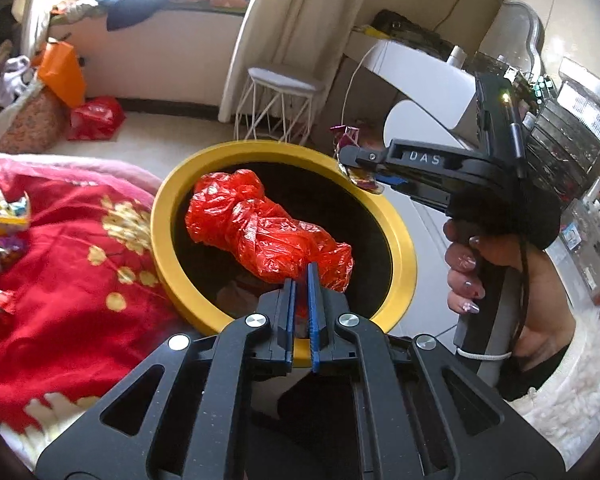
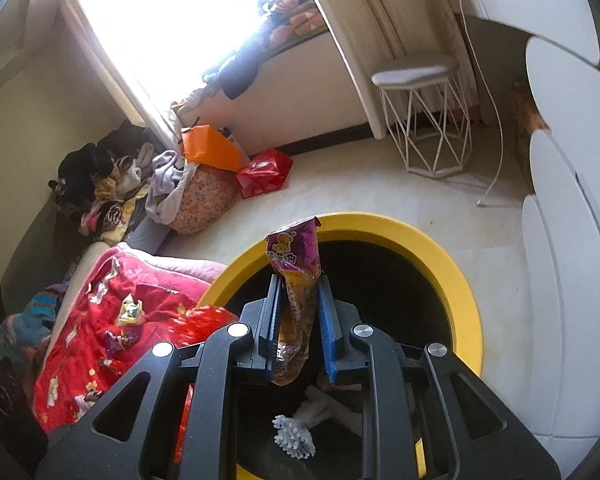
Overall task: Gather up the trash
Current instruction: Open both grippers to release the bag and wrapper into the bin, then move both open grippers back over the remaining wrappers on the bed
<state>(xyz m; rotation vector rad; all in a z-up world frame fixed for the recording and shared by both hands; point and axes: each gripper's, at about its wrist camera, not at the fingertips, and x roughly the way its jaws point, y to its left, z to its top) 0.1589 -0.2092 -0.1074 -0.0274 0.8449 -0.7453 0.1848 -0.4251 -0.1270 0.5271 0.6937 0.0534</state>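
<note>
Bedroom | round yellow-rimmed bin (image 1: 162, 216) | left claw (image 1: 302, 280) pinches crinkly red bag (image 1: 268, 232) | right claw (image 2: 298, 284) pinches foil wrapper (image 2: 294, 276)

Two wrist cameras, both looking down close over the same yellow-rimmed bin.

The left wrist camera is sitting behind its own left gripper (image 1: 302, 276) and is facing forward and downward onto the bin (image 1: 400, 236), very near it, with the right gripper (image 1: 350, 166) entering from the right side. The right wrist camera is looking along the right gripper into the bin (image 2: 466, 284) from above, also near. Both views are sharing the bin, the red blanket (image 1: 60, 248) on its left, the white wire stool (image 1: 278, 108) and the window ledge behind.
</note>
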